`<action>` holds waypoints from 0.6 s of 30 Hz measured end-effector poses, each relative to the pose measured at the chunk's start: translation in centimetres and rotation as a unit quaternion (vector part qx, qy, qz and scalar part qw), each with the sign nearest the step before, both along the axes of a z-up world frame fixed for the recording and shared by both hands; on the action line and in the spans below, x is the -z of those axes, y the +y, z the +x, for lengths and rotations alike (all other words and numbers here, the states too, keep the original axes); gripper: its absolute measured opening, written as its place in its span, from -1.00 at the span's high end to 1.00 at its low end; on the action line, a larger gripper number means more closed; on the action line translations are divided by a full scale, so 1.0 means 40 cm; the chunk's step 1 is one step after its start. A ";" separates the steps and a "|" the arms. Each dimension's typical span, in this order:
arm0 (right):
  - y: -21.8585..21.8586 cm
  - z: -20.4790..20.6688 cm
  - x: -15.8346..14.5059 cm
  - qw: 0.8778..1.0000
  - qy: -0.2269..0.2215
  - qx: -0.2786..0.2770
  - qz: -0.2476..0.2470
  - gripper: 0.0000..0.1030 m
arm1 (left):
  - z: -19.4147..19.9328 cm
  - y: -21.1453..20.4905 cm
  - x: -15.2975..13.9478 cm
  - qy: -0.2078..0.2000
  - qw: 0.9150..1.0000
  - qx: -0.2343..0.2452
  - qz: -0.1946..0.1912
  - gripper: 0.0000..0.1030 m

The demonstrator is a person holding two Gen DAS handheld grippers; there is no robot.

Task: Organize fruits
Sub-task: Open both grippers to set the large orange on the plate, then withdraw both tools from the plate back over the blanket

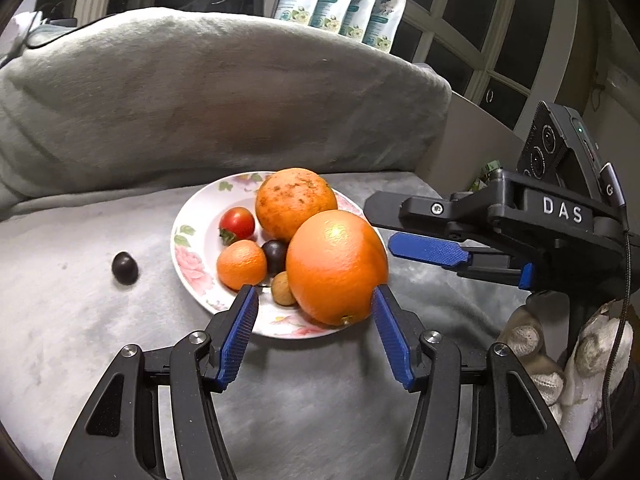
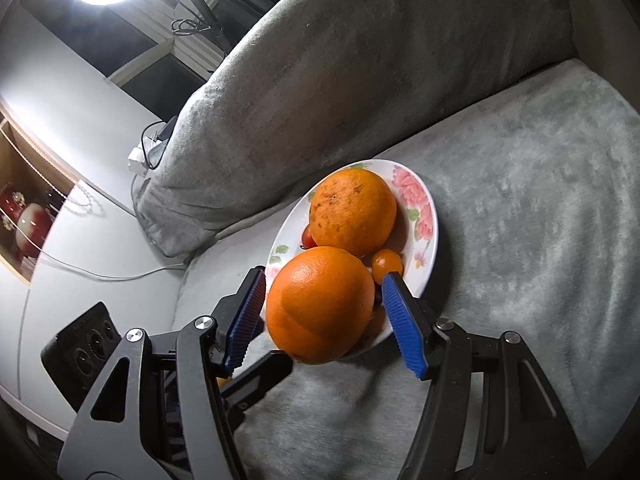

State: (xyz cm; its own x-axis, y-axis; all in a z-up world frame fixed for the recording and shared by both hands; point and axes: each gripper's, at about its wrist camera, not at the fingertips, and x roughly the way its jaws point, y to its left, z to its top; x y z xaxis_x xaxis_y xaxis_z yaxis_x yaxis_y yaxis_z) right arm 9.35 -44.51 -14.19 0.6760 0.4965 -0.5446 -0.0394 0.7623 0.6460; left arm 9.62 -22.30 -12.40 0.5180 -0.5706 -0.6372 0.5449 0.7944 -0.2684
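Note:
A flowered plate (image 1: 188,248) (image 2: 424,208) lies on a grey blanket. It holds a rough-skinned orange (image 1: 296,200) (image 2: 352,212), a smooth large orange (image 1: 336,264) (image 2: 320,304), a small mandarin (image 1: 241,264) (image 2: 387,265), a tomato (image 1: 237,223), a dark plum (image 1: 274,256) and a walnut (image 1: 282,290). Another dark plum (image 1: 125,267) lies loose to the plate's left. My left gripper (image 1: 315,288) stands open at the plate's near rim. My right gripper (image 1: 379,224) (image 2: 325,275) is open, its tips at the smooth orange's side; no pad visibly presses it.
A big grey cushion (image 1: 200,100) rises right behind the plate. Flowered packs (image 1: 344,0) stand by the window behind it. A gloved hand (image 1: 552,360) holds the right gripper. A white table (image 2: 80,240) with cables and a power strip (image 2: 80,348) lies beside the sofa.

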 end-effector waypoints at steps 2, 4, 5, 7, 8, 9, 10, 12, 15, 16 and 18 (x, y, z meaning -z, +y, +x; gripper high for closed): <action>0.006 -0.006 -0.004 1.000 -0.002 0.002 -0.016 -0.24 | -0.003 0.005 -0.002 -0.002 1.000 0.000 0.001 -0.14; 0.011 -0.012 -0.009 1.000 -0.007 0.003 -0.026 -0.24 | -0.008 0.011 -0.007 -0.005 1.000 -0.001 0.001 -0.14; 0.013 -0.016 -0.012 0.999 -0.010 0.004 -0.030 -0.24 | -0.011 0.014 -0.008 -0.006 1.000 -0.001 0.000 -0.14; 0.016 -0.023 -0.021 0.999 -0.017 0.005 -0.039 -0.32 | -0.017 0.025 -0.013 -0.008 1.000 -0.004 -0.002 -0.14; 0.020 -0.028 -0.027 0.999 -0.021 0.005 -0.046 -0.41 | -0.019 0.030 -0.016 -0.010 1.000 -0.006 -0.002 -0.14; 0.023 -0.029 -0.034 0.998 -0.025 0.008 -0.055 -0.44 | -0.021 0.033 -0.018 -0.013 1.000 -0.009 0.001 -0.14; 0.026 -0.035 -0.041 0.997 -0.032 0.010 -0.064 -0.46 | -0.023 0.037 -0.020 -0.016 1.000 -0.010 0.003 -0.14; 0.028 -0.044 -0.051 0.996 -0.041 0.013 -0.077 -0.47 | -0.031 0.047 -0.023 -0.019 1.000 -0.011 0.002 -0.22; 0.030 -0.055 -0.061 0.995 -0.049 0.014 -0.083 -0.51 | -0.037 0.063 -0.027 -0.019 1.000 -0.015 -0.003 -0.24; 0.030 -0.059 -0.063 0.995 -0.053 0.016 -0.083 -0.55 | -0.039 0.067 -0.028 -0.019 1.000 -0.016 -0.003 -0.26; 0.033 -0.062 -0.067 0.995 -0.057 0.019 -0.083 -0.55 | -0.044 0.077 -0.031 -0.022 1.000 -0.020 -0.003 -0.35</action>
